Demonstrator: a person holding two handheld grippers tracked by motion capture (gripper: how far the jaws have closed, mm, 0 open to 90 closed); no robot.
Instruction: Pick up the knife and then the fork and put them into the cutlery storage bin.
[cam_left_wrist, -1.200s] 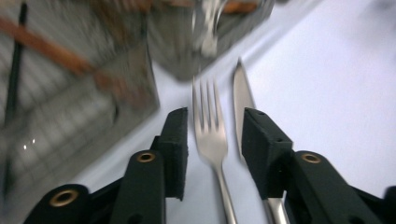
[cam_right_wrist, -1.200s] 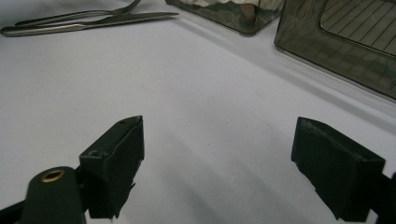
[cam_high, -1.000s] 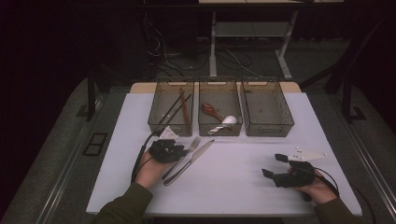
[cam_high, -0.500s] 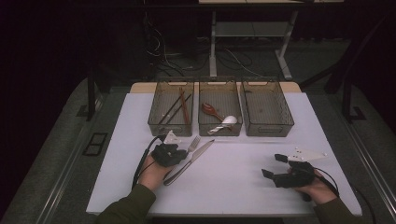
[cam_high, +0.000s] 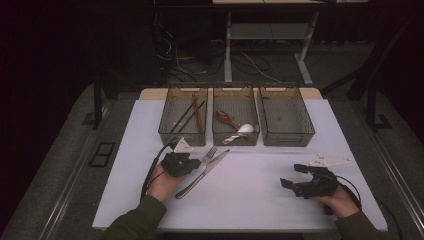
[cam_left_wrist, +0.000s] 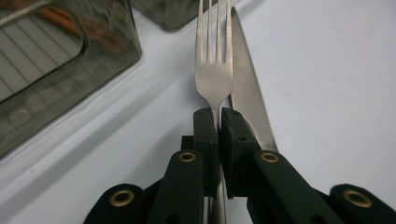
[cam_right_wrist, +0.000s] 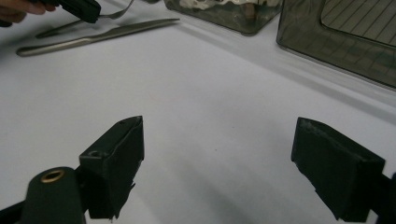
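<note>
A white table (cam_high: 260, 200) is set in a dark room, and light is thrown mainly on its top. A strip of pale wood (cam_high: 150, 93) is seen at its far edge. Grey floor (cam_high: 60, 170) is laid to either side, with a dark plate (cam_high: 101, 153) let into it at the left. Behind the table, a white desk frame (cam_high: 265, 35) is placed, its legs ended in flat feet. Loose cables (cam_high: 172, 60) are spread on the floor beneath it. Dark posts (cam_high: 97, 102) are stood at both sides. The far wall is lost in shadow.
</note>
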